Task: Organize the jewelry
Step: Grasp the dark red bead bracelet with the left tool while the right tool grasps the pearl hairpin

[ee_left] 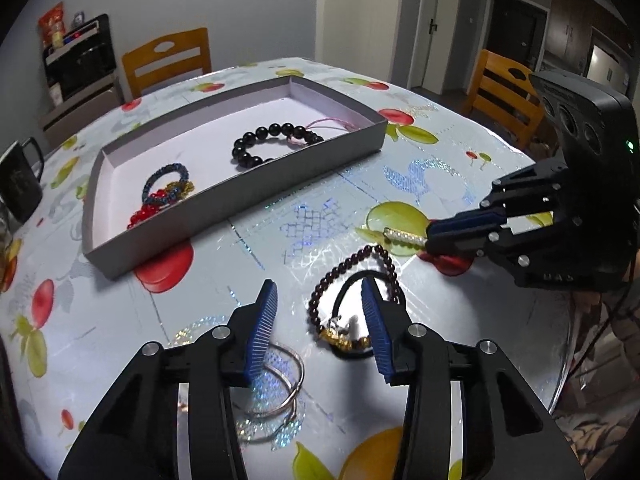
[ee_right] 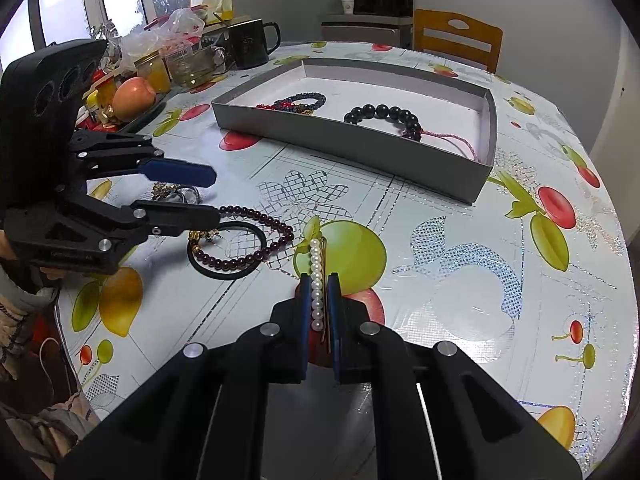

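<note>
My right tool [ee_right: 320,304] is pinched narrow on a pearl hair clip [ee_right: 316,276], whose near end sits between the blue pads while the far end lies on the desk [ee_right: 460,216] over a green printed fruit; whether the clip is lifted at all I cannot tell. From the left wrist view only a short glinting stretch of the clip [ee_left: 404,237] shows, the rest hidden inside the right tool [ee_left: 430,238]. My left tool [ee_left: 318,300] stands wide apart above a dark red bead bracelet [ee_left: 352,264] and a black hair tie [ee_left: 352,280] that overlap on the desk [ee_left: 280,232]; its right finger [ee_left: 376,328] covers part of both, and a gold charm cluster [ee_left: 340,336] there is too blurred to make out. Silver hoops [ee_left: 280,384] lie half hidden under the left finger. Farther off, the grey tray [ee_left: 240,196] holds a black bead bracelet [ee_left: 260,140] with a pink cord and a tangle of blue, red and gold pieces [ee_left: 164,192], partly cut off by the tray's near wall. A black mug [ee_left: 20,184] stands at the desk's edge.
</note>
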A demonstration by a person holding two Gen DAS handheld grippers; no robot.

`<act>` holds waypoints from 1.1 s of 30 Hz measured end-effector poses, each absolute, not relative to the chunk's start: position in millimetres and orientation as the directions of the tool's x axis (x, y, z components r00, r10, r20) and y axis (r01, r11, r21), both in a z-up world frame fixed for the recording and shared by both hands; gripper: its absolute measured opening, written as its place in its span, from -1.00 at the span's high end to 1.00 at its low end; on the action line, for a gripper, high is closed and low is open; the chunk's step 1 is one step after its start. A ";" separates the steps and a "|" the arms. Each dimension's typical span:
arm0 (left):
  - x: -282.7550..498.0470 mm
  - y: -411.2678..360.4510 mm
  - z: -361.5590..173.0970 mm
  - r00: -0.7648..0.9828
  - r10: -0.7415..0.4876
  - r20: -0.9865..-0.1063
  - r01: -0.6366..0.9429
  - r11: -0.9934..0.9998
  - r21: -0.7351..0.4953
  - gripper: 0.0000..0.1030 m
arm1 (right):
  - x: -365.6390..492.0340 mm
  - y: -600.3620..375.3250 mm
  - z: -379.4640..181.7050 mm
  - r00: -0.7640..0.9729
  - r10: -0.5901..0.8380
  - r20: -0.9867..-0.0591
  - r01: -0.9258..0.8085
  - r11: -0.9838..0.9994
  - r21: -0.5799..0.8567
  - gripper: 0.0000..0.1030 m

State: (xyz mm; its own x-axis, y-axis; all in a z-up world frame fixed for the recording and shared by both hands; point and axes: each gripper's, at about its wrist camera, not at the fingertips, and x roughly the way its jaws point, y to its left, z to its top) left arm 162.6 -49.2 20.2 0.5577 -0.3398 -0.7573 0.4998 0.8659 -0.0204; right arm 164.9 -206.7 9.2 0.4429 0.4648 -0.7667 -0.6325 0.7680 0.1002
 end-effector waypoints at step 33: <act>161.3 -40.9 42.9 0.570 -0.398 -0.719 0.499 0.863 -0.082 0.88 | 165.0 -209.1 9.8 0.439 0.471 -0.765 -0.628 0.770 0.114 0.84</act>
